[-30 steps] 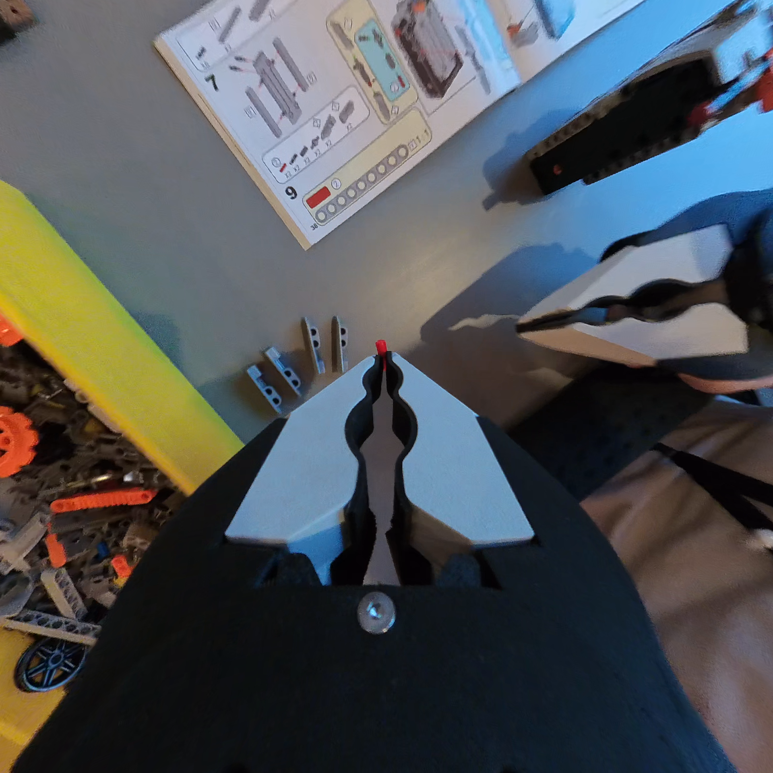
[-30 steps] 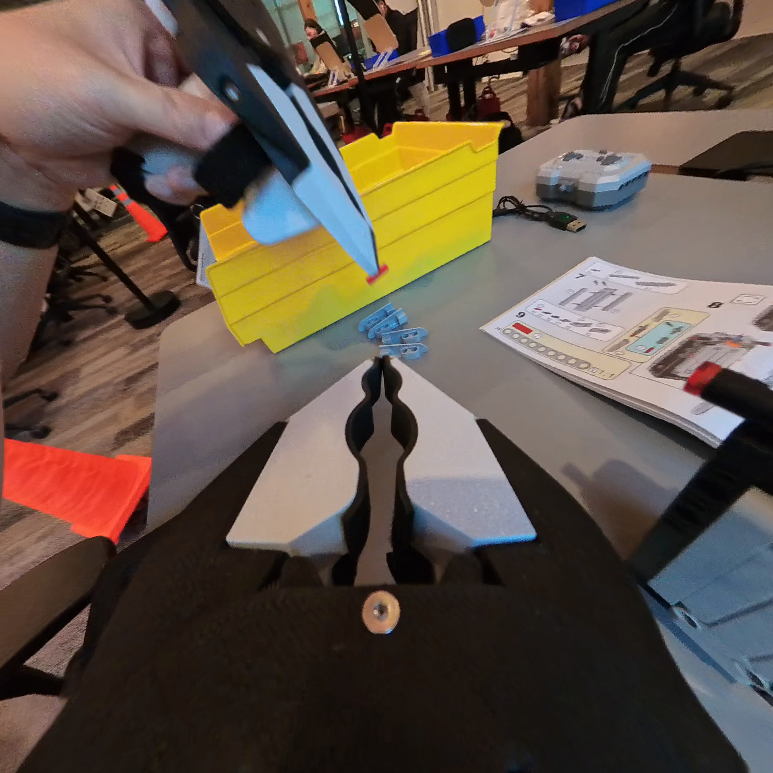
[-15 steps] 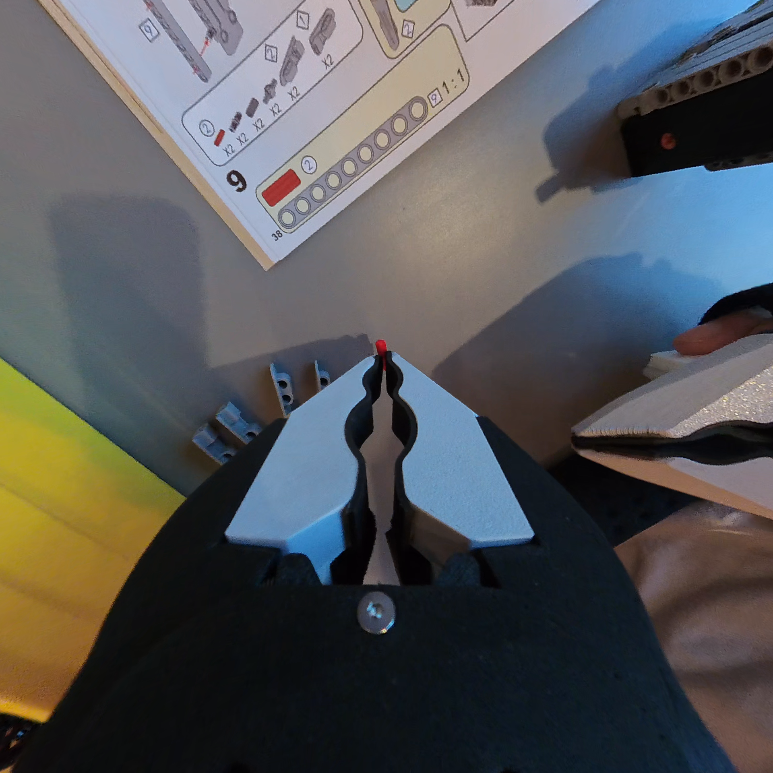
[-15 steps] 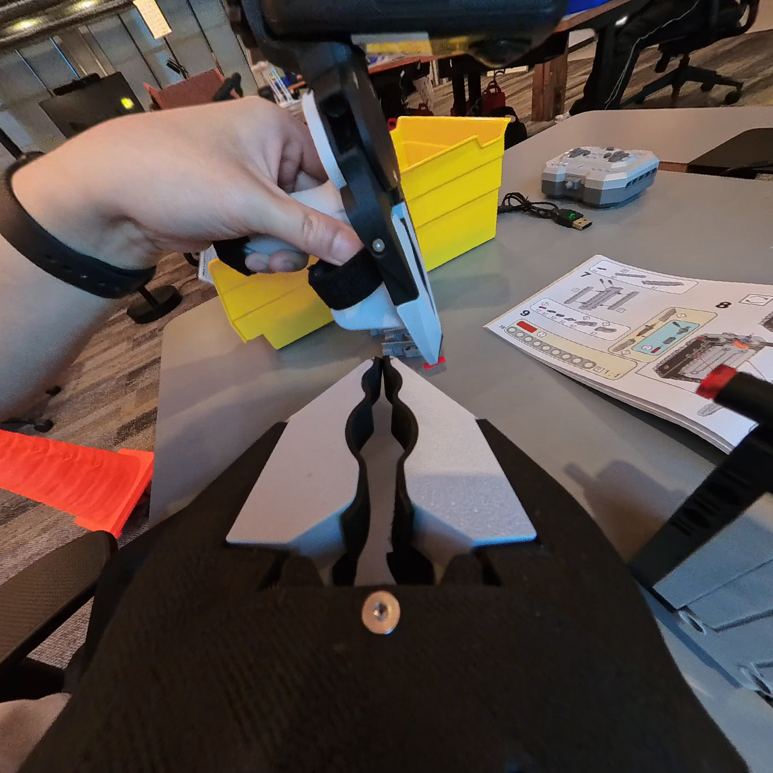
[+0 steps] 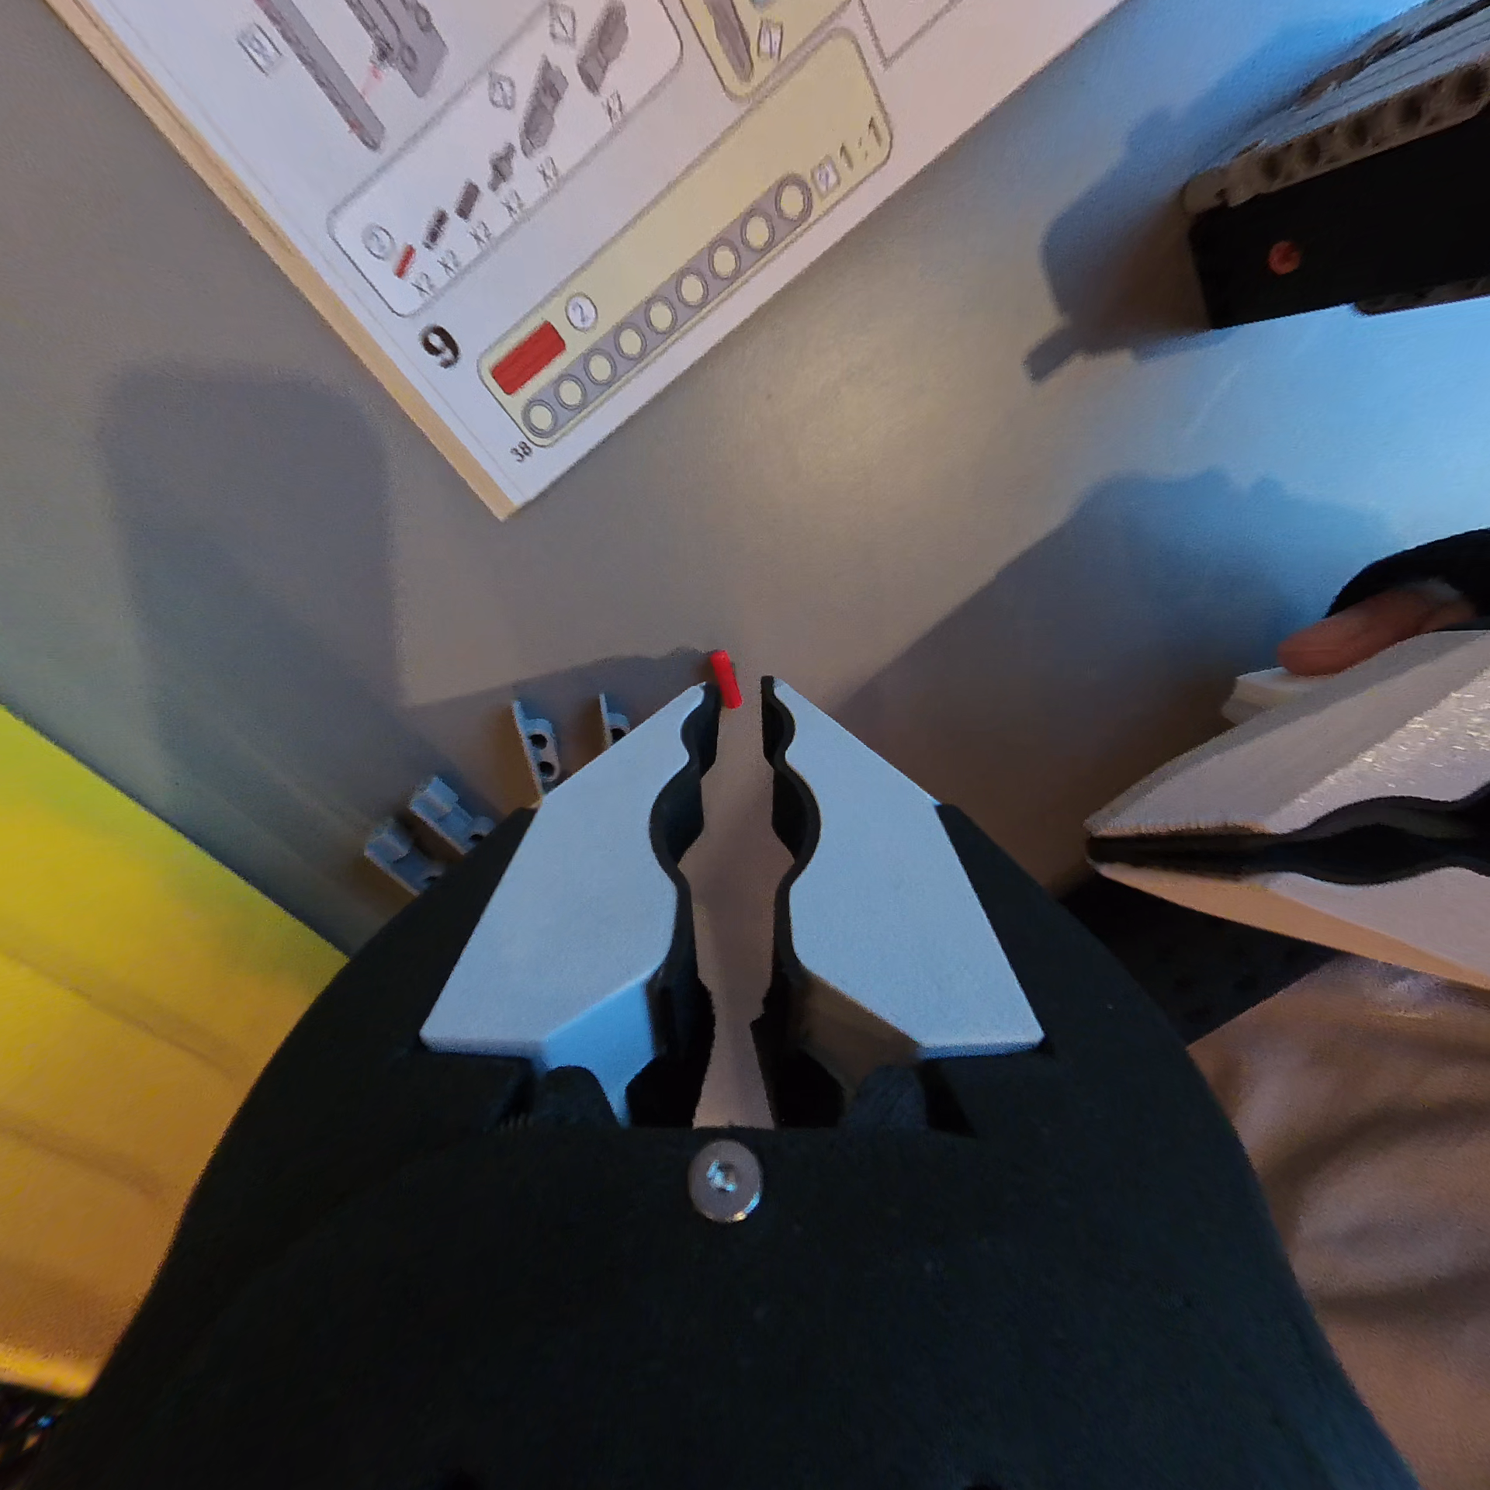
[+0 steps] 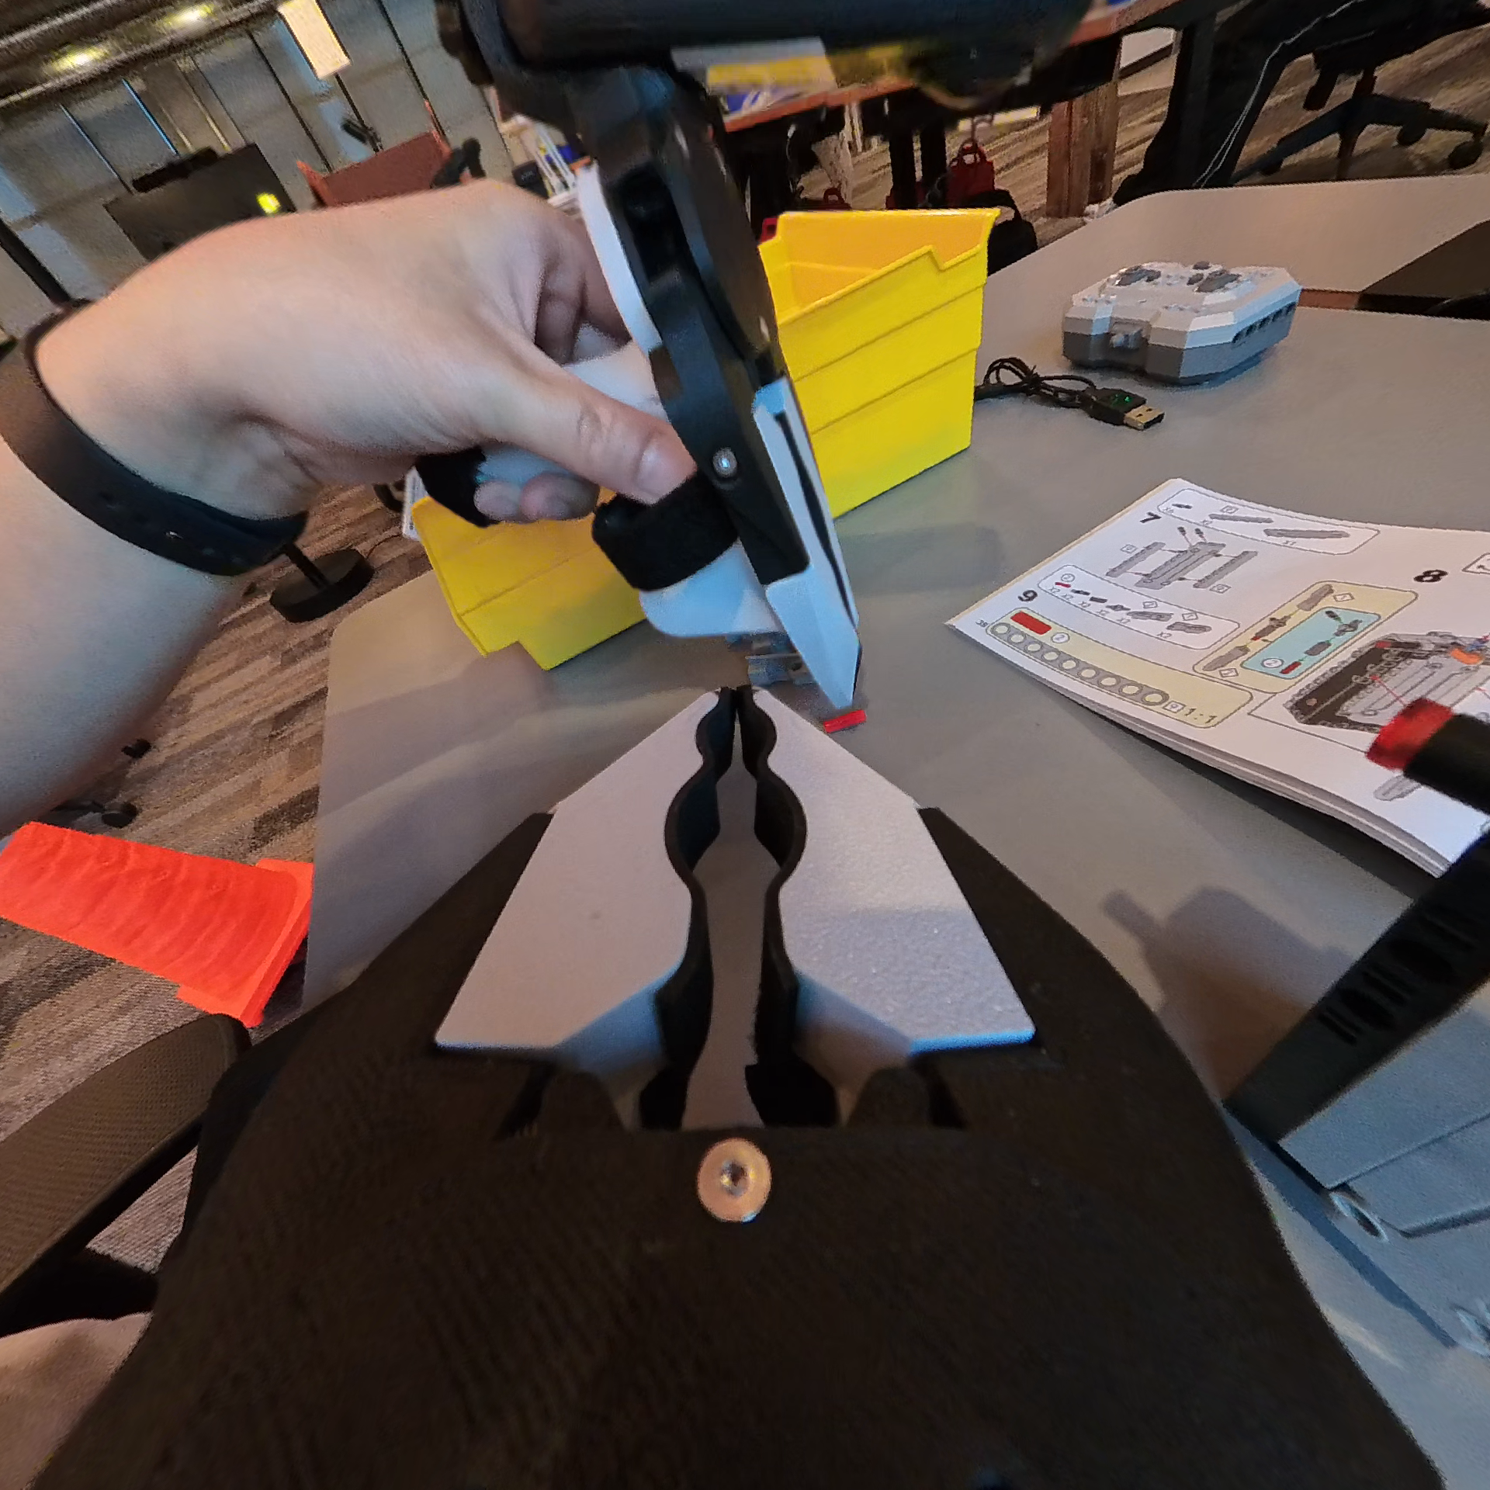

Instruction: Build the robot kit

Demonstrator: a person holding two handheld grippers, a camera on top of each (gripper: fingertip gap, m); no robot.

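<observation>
Left wrist view: left gripper (image 5: 740, 685) jaws slightly parted, empty, small red pin (image 5: 725, 679) on table (image 5: 887, 451) just beside their tips

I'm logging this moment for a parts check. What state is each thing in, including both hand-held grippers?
Left hand-held gripper: open, tips down at the table.
Red pin: lying flat on the table, not clamped.
Right hand-held gripper: shut, empty.
Grey connector pieces: loose on the table beside the left gripper.
Instruction booklet: open, flat.
Yellow bin: upright, open-topped.
USB cable: plug end free on the table.
</observation>
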